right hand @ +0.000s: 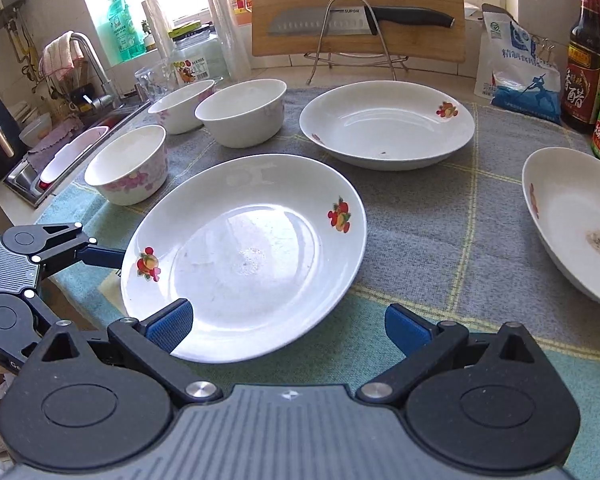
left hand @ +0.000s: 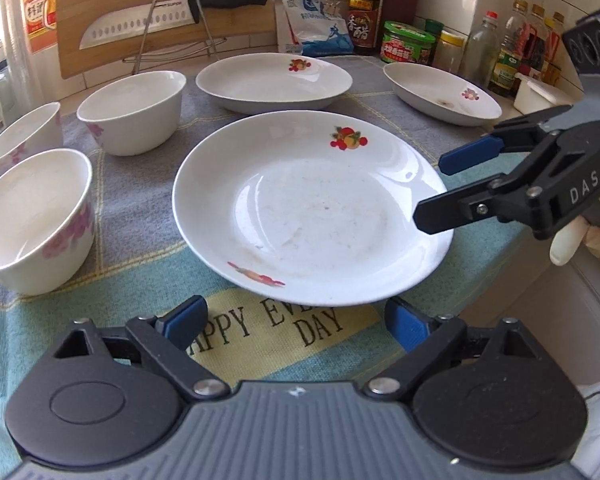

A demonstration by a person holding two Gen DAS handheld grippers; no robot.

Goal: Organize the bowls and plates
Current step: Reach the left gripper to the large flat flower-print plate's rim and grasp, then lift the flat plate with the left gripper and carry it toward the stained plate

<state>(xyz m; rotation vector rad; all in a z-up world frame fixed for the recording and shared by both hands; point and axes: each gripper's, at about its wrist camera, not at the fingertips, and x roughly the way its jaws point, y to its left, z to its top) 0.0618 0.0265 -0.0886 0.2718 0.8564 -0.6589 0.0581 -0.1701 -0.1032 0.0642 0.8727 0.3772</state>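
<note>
At the far left of the right wrist view, a sink (right hand: 40, 172) with a tap (right hand: 90, 60) is seen, its contents too crowded to make out. The left tool (left hand: 296, 326) is held open, jaws spread wide above the cloth (left hand: 140, 208), just short of the near rim of the middle plate (left hand: 312, 208); in the right wrist view only part of it is shown, cut off by the left edge. Three bowls are set on the left of the table: the near bowl (left hand: 34, 220), the rear-left bowl (left hand: 22, 138), partly cut off in the left wrist view, and the rear bowl (left hand: 134, 110). All are seen upright and apart from one another.

The middle plate lies flat on the cloth, faint smears visible in its well. Behind it lies the far plate (left hand: 274, 80), apart from it. A cutting board (right hand: 358, 8) is leaned upright at the back, with a knife (right hand: 360, 20) carried on a wire rack (right hand: 356, 52) in front of it.

The right tool (right hand: 288, 330) is also held open, one pad over the middle plate's rim, the other over the cloth; contact cannot be told. At the right lies the right plate (right hand: 572, 224), stained in the middle, cut off by the frame's edge. Bottles and jars (left hand: 496, 52) are crowded along the tiled back wall, labels mostly unreadable.
</note>
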